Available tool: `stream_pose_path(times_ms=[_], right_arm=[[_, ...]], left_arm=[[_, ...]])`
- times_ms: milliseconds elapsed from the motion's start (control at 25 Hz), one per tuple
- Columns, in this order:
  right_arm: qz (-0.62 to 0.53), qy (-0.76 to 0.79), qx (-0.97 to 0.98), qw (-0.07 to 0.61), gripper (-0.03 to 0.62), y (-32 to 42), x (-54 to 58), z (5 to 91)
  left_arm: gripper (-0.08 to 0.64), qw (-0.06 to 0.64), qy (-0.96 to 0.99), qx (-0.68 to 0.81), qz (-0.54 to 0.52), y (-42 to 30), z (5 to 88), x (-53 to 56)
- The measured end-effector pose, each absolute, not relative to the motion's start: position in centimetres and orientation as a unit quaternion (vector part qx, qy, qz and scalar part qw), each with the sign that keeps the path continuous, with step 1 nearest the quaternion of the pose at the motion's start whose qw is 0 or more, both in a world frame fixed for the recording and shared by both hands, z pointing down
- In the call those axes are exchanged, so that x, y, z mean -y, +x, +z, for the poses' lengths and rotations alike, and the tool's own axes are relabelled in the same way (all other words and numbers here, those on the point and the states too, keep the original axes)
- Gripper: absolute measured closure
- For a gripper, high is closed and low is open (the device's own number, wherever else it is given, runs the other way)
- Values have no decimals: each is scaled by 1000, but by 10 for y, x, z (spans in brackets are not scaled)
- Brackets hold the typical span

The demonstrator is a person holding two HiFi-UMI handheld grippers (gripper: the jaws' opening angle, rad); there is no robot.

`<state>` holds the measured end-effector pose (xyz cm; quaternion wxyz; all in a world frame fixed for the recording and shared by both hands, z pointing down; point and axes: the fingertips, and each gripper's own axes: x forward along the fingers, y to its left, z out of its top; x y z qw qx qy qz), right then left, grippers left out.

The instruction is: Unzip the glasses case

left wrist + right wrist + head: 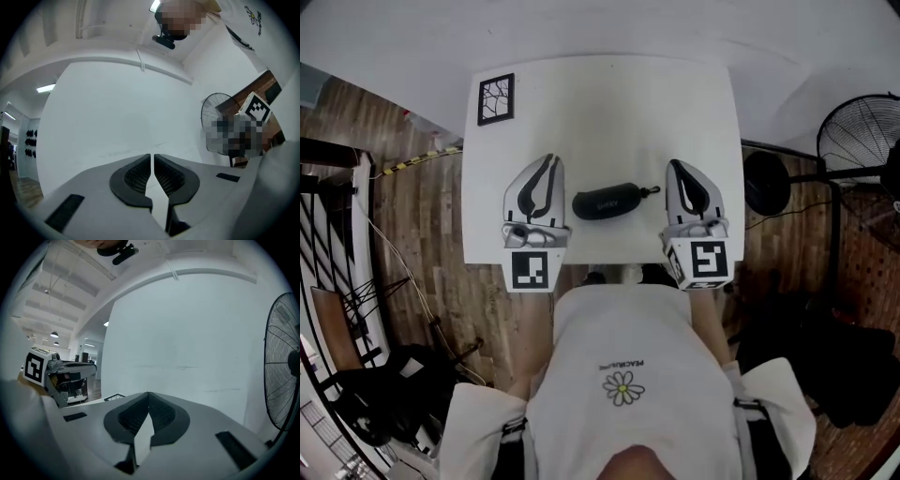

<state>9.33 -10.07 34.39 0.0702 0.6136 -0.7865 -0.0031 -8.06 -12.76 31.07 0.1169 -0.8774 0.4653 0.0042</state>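
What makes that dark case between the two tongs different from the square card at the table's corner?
The glasses case is oblong and rounded; the card is flat and square. The glasses case is plain dark with a thin cord at one end; the card shows a black-and-white pattern. Both rest on the white table.

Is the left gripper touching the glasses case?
Apart. The head view shows a strip of white table between the left gripper and the glasses case.
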Motion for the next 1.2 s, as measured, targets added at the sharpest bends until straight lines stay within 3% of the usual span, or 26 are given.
stream_pose_path(times_ms=[240, 400, 560, 720, 1200], right_arm=[[11, 617, 782, 90, 584, 98, 92, 362], [24, 619, 778, 102, 584, 99, 83, 372], [40, 619, 778, 102, 584, 94, 74, 381], [46, 621, 774, 115, 584, 93, 66, 387], [67, 628, 763, 138, 584, 107, 48, 401]], left_arm=[[521, 120, -887, -445, -12, -77, 319, 128], [329, 122, -926, -351, -66, -57, 344, 117], [252, 86, -949, -221, -208, -38, 418, 93], [244, 60, -937, -168, -300, -36, 478, 72], [242, -68, -919, -187, -340, -68, 561, 65]])
